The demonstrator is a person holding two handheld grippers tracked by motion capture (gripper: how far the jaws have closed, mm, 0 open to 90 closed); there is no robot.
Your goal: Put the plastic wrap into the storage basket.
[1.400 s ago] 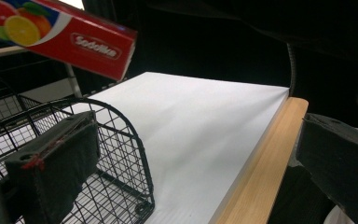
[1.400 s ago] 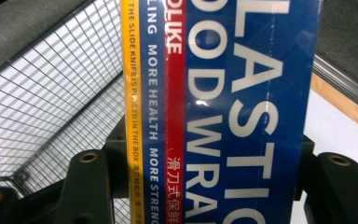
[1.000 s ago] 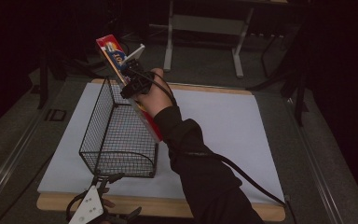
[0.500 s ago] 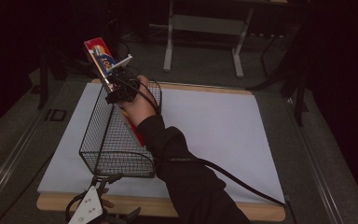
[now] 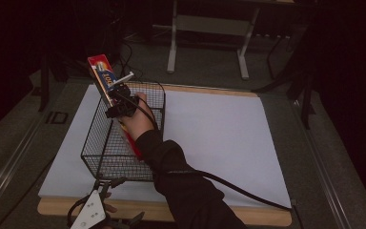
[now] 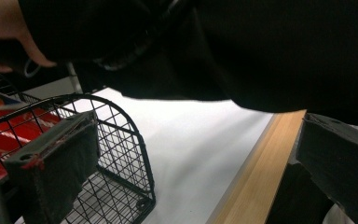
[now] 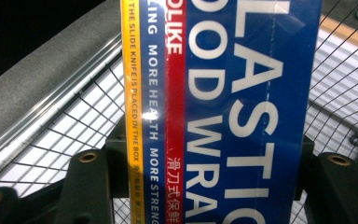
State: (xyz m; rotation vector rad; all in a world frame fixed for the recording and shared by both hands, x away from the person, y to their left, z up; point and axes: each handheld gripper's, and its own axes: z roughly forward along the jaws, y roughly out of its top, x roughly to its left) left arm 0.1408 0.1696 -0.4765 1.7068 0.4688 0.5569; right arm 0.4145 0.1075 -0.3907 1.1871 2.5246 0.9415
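A long red and blue plastic wrap box (image 5: 106,78) stands tilted in the black wire basket (image 5: 100,143), its upper end leaning out toward the far left. My right gripper (image 5: 120,106) is shut on the box around its middle, above the basket's far half. In the right gripper view the box (image 7: 223,107) runs up between the jaws of that gripper (image 7: 209,186). My left gripper (image 5: 107,186) sits at the table's near edge, just short of the basket's near end. It (image 6: 196,154) is open, one jaw against the basket's rim (image 6: 121,126).
The basket rests on a white sheet (image 5: 219,138) laid over a wooden table (image 5: 248,217). A cable (image 5: 238,191) trails from the right sleeve across the sheet to the near right. Dark floor and a metal stand (image 5: 207,28) lie beyond the table.
The right hand has carried the box to the left and a little lower over the basket. The left gripper has stayed where it was.
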